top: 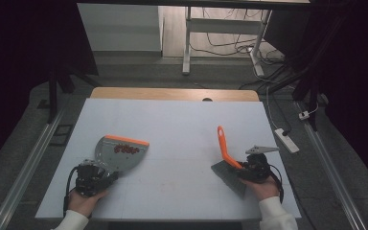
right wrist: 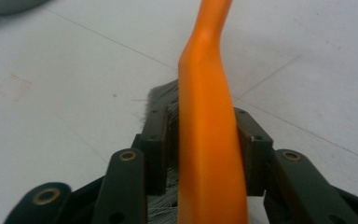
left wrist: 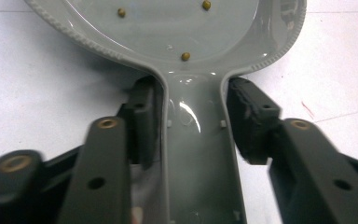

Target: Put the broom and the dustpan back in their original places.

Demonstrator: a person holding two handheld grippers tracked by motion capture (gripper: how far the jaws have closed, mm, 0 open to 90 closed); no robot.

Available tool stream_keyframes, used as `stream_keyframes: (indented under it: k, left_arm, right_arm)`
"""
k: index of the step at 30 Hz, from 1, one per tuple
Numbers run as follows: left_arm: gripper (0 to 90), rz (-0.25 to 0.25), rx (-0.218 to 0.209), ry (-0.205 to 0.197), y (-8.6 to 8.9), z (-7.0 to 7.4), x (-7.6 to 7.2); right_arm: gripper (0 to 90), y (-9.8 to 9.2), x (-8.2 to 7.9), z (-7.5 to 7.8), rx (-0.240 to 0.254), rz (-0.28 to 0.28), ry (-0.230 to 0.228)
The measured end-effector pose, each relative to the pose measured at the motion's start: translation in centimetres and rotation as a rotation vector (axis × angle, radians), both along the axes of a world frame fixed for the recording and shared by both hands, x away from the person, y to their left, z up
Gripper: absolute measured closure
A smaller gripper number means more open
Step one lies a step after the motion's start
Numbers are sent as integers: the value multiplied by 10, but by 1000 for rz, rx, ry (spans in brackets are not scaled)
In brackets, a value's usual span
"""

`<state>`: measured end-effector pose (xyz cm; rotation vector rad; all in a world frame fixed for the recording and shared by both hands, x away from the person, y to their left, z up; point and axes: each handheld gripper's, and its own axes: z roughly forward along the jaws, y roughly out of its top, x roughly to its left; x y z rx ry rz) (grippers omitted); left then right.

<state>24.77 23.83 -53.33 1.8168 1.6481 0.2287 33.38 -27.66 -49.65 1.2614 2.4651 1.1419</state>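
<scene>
Bench [top: 172,120] carries a grey dustpan [top: 117,153], mouth pointing away, handle inside the parted left claw [left wrist: 193,121]. Orange brush [top: 226,153], handle angled up and away, sits between the loosened right claw [right wrist: 205,140]. Pellets [top: 126,149] lie in the pan.

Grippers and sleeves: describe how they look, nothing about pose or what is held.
Both are black, hand-held tools. The left gripper has chunky linkage arms with brass-coloured pivot pins, dark pads, and a black cable looping at its side. The right gripper looks the same, with a grey three-cornered plate on top and a black cable. Both sleeves are white.
</scene>
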Motion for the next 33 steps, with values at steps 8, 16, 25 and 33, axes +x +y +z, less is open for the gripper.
stream_keyframes:
  k: [8,16,25,33]
  left_arm:
    - [379,-22,2,-60,9,6,-6]
    - [353,-62,45,-122,11,18,-10]
    - [350,-128,85,-182,9,31,-14]
    - [370,-266,71,-212,-2,36,-7]
  right_arm:
    - [527,-5,8,-6,-28,-16,15]
    - [469,-7,12,-10,-42,-44,35]
    - [436,-10,13,-9,-55,-89,28]
    - [451,-9,4,2,-22,-40,-57]
